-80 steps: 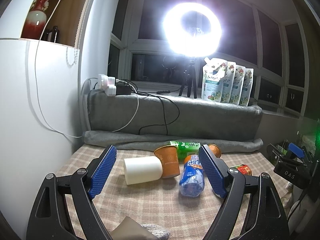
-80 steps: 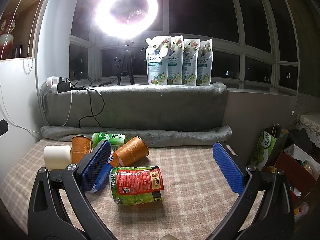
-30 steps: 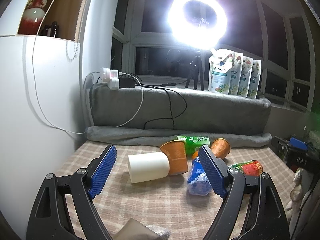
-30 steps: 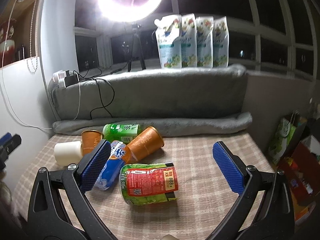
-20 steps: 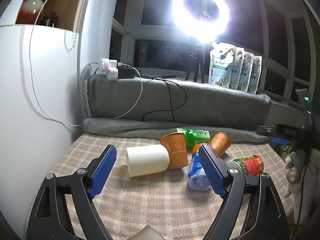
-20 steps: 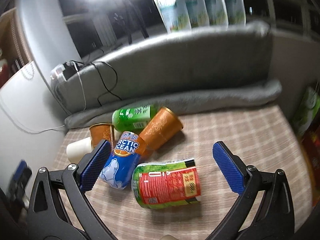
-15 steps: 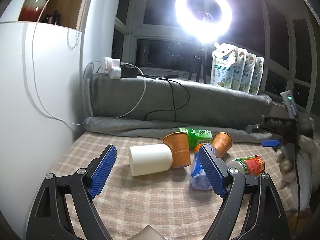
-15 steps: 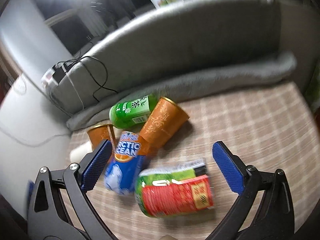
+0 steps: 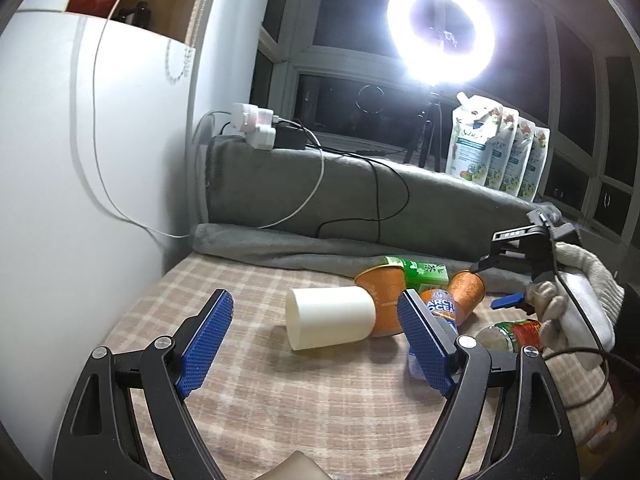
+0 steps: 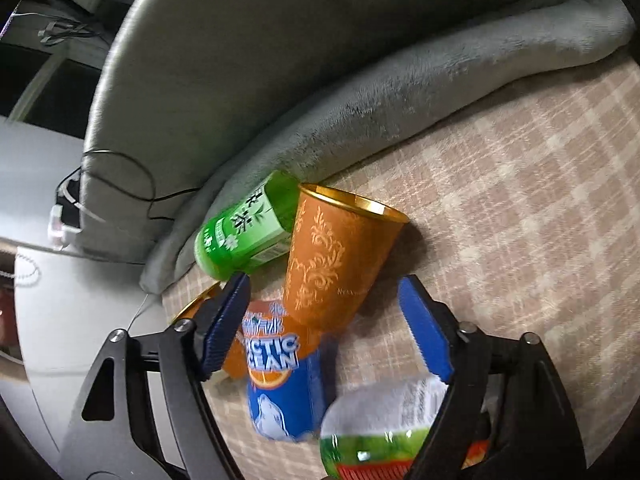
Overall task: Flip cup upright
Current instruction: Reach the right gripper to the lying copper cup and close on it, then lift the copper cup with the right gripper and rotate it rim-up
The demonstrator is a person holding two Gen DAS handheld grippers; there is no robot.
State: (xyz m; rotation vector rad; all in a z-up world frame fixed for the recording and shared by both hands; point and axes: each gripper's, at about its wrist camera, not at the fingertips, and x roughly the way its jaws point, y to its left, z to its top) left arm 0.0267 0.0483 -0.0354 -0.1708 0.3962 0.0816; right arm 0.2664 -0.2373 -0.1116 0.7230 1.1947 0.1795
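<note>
An orange patterned paper cup lies on its side on the checked cloth, gold rim toward the grey cushion; it also shows in the left wrist view. My right gripper is open, hovering just above this cup with a pad on either side of its base. A second orange cup and a white cup lie on their sides to the left. My left gripper is open and empty, short of the white cup. The right gripper in a gloved hand shows at the left view's right.
A green tea bottle, a blue Arctic Ocean bottle and a red-and-green bottle lie around the cups. A rolled grey blanket and cushion bound the back. A white cabinet stands at the left, cables hanging.
My right gripper has swung down and forward over the pile, now straddling the orange cup. My left gripper has barely moved. The cups lie as before.
</note>
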